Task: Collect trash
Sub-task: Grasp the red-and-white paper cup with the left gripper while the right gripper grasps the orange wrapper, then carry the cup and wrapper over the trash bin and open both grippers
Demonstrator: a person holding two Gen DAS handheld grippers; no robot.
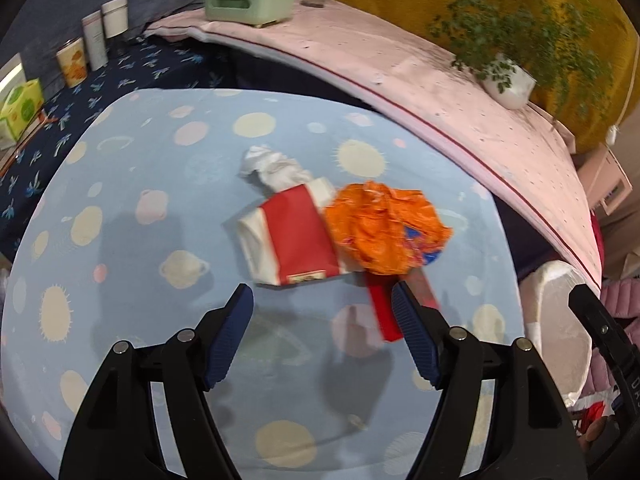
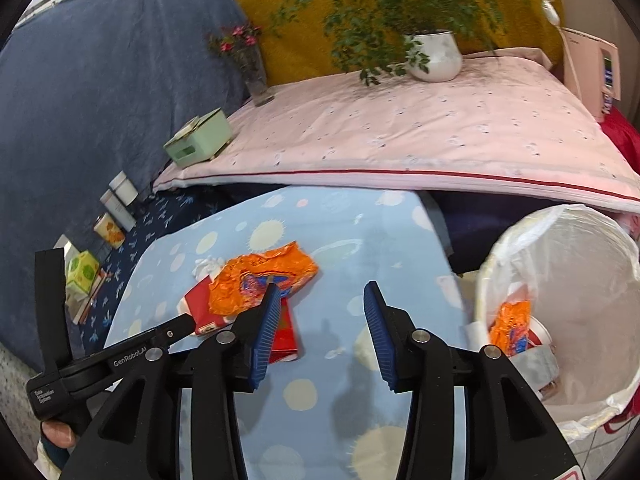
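On the light blue planet-print cloth [image 1: 132, 240] lies a pile of trash: a crumpled white tissue [image 1: 272, 165], a red and white carton [image 1: 294, 236], a crumpled orange wrapper [image 1: 380, 228] and a flat red packet [image 1: 386, 314]. My left gripper [image 1: 322, 300] is open and empty just in front of the carton. In the right wrist view my right gripper [image 2: 320, 300] is open and empty, to the right of the orange wrapper [image 2: 260, 280] and red packet [image 2: 286, 338]. The white-lined bin [image 2: 580, 264] at right holds an orange wrapper [image 2: 510, 326] and other trash.
A pink-covered raised surface [image 2: 400, 132] behind carries a green box [image 2: 198, 140], a glass vase [image 2: 254, 72] and a white plant pot [image 2: 434, 54]. Canisters [image 1: 94, 42] and a green tissue box [image 1: 22, 106] stand on the dark blue cloth at left. The left gripper body [image 2: 100, 364] shows at lower left.
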